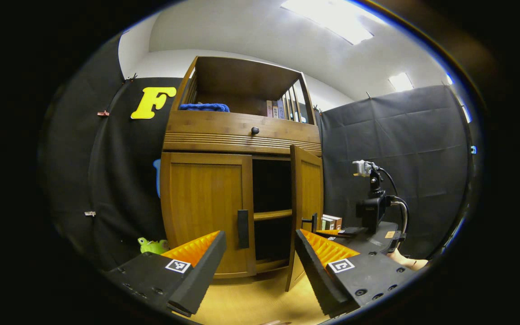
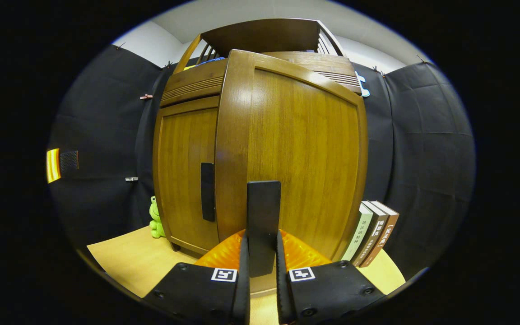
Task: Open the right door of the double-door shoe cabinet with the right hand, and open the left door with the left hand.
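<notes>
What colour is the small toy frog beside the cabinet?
Bright green. The toy frog shows best in the right gripper view, at the cabinet's lower left corner.

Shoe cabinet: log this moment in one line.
right door open | right gripper shut on its handle | left door closed | left gripper open

Bright, even light falls from white rectangular ceiling panels point(image 1: 332, 20), blown out to glare; a soft sheen streaks the glossy brown wooden cabinet door point(image 2: 287, 153). Strong fisheye bending curves straight edges; focus stays sharp
</notes>
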### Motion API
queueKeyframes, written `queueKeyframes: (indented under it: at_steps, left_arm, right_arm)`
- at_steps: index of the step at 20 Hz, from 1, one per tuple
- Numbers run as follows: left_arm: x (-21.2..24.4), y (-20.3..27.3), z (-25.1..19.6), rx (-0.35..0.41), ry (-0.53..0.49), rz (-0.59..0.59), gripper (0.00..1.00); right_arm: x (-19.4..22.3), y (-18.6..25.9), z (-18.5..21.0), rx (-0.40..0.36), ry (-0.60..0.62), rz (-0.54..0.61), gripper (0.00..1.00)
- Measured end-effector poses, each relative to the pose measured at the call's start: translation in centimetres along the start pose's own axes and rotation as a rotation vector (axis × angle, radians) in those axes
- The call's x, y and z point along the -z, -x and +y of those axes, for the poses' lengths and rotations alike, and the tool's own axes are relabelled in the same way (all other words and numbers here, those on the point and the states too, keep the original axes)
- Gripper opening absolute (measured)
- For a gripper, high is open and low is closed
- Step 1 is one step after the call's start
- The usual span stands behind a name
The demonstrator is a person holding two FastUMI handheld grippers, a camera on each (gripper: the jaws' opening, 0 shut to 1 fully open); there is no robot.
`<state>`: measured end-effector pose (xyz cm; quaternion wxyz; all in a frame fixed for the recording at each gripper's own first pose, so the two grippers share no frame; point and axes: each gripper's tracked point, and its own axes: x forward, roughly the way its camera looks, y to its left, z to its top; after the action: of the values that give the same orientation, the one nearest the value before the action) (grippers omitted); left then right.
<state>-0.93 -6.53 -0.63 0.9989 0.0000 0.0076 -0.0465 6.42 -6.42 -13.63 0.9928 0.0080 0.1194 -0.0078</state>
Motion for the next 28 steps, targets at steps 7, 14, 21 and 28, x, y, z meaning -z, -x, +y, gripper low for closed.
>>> queueKeyframes:
  at_steps: [7,14,21,28]
  left_arm:
    - [0.6,-1.1,-2.8,0.055,-0.007,0.008,0.94]
    - [1.1,-2.0,-5.0,0.092,0.006,0.005,0.94]
    - [1.5,-2.8,-7.1,0.125,0.027,0.002,0.94]
    - [1.9,-3.6,-8.0,0.131,0.026,0.009,0.95]
  right_arm:
    - [0.0,2.7,-2.0,0.005,-0.007,0.006,0.27]
    - [0.0,5.7,-5.0,0.06,-0.004,0.007,0.27]
    - [1.3,7.4,-7.9,0.103,-0.009,0.046,0.26]
    - [0.6,8.7,-11.3,0.154,-0.036,0.022,0.26]
